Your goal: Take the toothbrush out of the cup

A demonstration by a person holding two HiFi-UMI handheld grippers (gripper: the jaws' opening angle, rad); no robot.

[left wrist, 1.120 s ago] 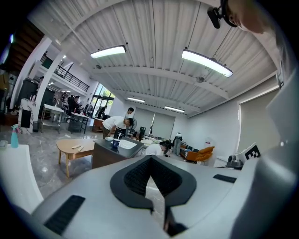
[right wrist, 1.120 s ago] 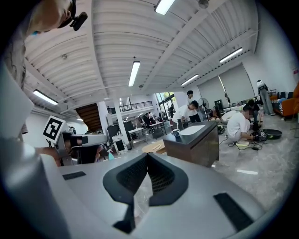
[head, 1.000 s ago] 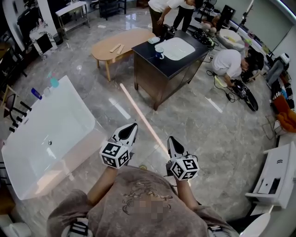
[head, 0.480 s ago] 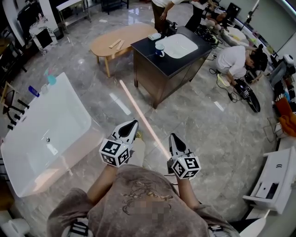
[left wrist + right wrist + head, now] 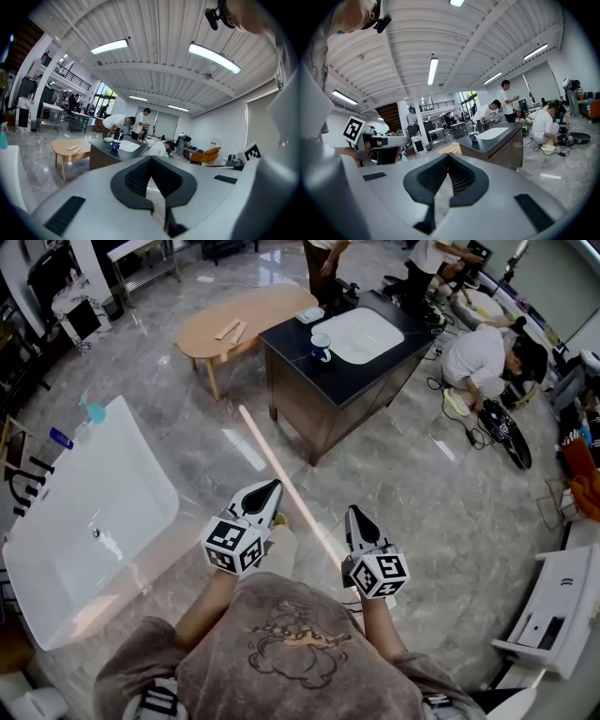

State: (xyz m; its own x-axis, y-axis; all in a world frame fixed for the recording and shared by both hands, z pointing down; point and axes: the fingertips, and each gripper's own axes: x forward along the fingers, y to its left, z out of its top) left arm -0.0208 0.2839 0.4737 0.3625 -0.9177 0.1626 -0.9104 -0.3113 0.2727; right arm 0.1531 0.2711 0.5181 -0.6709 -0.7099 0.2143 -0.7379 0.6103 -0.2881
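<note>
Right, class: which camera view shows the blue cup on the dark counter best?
The head view: the blue cup stands clear on the dark counter beside the white basin. Both gripper views show it only tiny, distant and side-on.

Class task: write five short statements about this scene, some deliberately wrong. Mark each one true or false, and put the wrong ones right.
1. The blue cup stands on the dark counter. True.
2. The left tool is wide open. False: its jaws are shut, with nothing between them.
3. The right tool touches the blue cup. False: it is held over the floor, well short of the dark counter.
4. A white bathtub lies on the person's left. True.
5. The wooden table has nothing on it. False: two light pieces lie on it.
</note>
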